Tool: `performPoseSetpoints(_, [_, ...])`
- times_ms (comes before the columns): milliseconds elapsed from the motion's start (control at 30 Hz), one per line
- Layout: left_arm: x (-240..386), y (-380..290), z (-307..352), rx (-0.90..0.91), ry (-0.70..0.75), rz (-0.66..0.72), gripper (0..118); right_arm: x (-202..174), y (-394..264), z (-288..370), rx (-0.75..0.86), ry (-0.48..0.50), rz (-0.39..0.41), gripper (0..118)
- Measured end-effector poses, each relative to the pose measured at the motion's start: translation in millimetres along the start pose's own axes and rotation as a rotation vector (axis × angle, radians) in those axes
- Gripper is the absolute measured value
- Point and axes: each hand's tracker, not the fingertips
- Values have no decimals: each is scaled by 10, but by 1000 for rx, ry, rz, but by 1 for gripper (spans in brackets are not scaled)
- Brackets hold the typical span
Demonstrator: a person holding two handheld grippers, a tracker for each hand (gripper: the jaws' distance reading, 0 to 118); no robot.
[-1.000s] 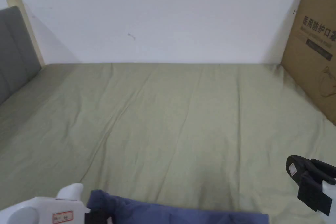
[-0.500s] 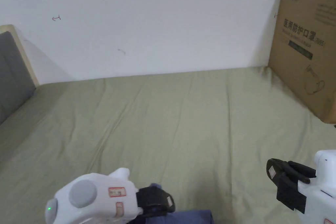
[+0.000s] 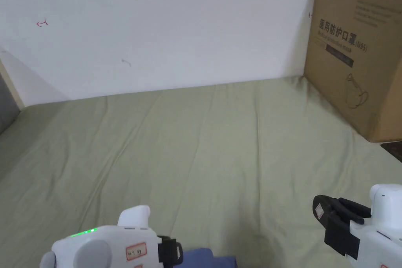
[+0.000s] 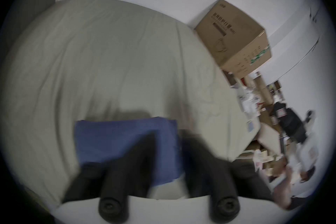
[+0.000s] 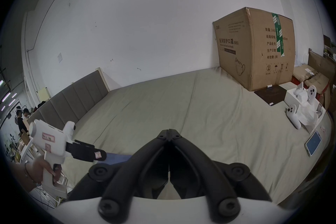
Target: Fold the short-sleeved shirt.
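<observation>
Shirt (image 4: 125, 138) folded under left tongs (image 4: 169, 138), jaws apart | right tongs (image 5: 168, 132) closed, empty

Storeroom-like bedroom: bed (image 3: 204, 143), cardboard box (image 3: 357, 45)

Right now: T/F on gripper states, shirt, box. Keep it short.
1. The right gripper has its jaws closed on nothing. True.
2. The left gripper is clamped on the shirt. False: its jaws stand apart, with the shirt lying beyond them.
3. The shirt is a folded blue rectangle on the green sheet. True.
4. The cardboard box sits on the floor. False: it stands on the bed against the wall.
</observation>
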Motion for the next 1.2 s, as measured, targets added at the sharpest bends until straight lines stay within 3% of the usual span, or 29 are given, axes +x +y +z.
performPoseSetpoints(333, [232,-442,-1292,-292,-128,46,0,64,-28,-11,-25,-16,-6,0])
performPoseSetpoints(433, [368,-558,-1455,-340,-275,116,0,64,-15,-13,-35,-14,-14,0])
performPoseSetpoints(500, [472,-602,-1412,-329,-283,99,0,37,2,8,-35,-8,-13,0])
performPoseSetpoints(600, [617,-597,-988,-132,-262,-34,0,-12,37,89,-23,15,-5,0])
performPoseSetpoints(733, [600,-442,15,259,-226,-105,0,-95,125,237,39,38,39,0])
performPoseSetpoints(833, [535,-321,770,555,-83,-179,0,-199,210,353,128,28,82,0])
performPoseSetpoints(933, [460,-294,1301,783,51,-184,0,-311,278,455,236,44,66,0])
performPoseSetpoints(1000, [411,-326,1526,879,114,-178,0,-368,282,523,325,100,51,0])
performPoseSetpoints(1100, [327,-428,1680,972,203,-182,0,-520,285,563,389,62,68,0])
performPoseSetpoints(1200, [244,-553,1698,979,229,-167,0,-628,206,562,431,-2,137,0])
